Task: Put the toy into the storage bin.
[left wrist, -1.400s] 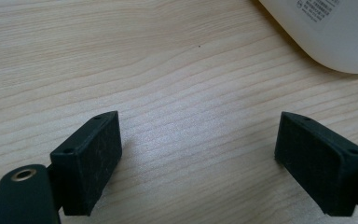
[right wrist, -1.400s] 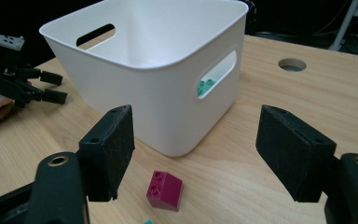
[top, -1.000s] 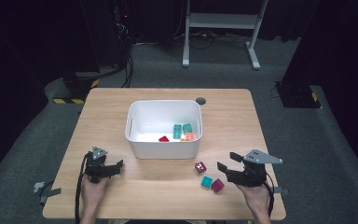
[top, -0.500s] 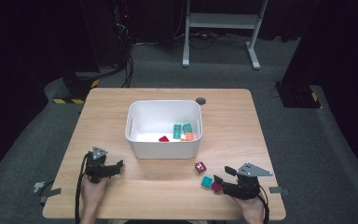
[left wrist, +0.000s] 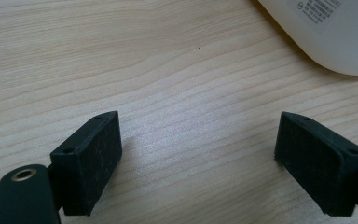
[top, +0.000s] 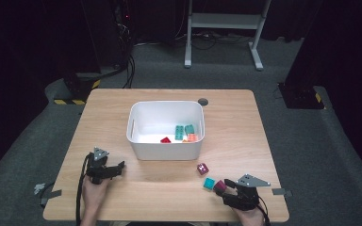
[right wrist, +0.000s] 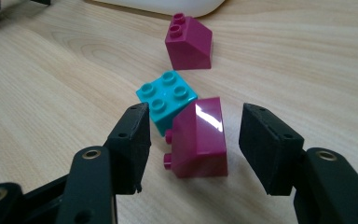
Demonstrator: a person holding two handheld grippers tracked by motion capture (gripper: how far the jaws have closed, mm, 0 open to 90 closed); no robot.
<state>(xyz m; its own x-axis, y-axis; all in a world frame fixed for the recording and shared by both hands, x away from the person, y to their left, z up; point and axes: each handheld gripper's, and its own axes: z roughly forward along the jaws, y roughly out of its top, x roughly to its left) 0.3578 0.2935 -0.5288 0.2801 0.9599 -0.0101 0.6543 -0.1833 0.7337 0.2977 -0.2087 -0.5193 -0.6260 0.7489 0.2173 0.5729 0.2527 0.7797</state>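
In the high view, the right gripper point(top: 226, 189) is seen low at the table's near edge against a magenta sloped plastic brick point(top: 219, 185), with a teal square studded brick point(top: 209, 183) and a second magenta sloped brick point(top: 202, 168) just beyond, short of the white plastic bin point(top: 166, 151) where similar bricks are already collected. In the left gripper view, the left gripper point(left wrist: 200, 158) is held slack over bare wooden table point(left wrist: 168, 70), apparently parked. In the right gripper view, the magenta sloped brick point(right wrist: 199, 138), lying on its side and touching the teal brick point(right wrist: 166, 99), is straddled by jaws that have just been closing but are not yet pressed on it, presumably for lifting into the bin.
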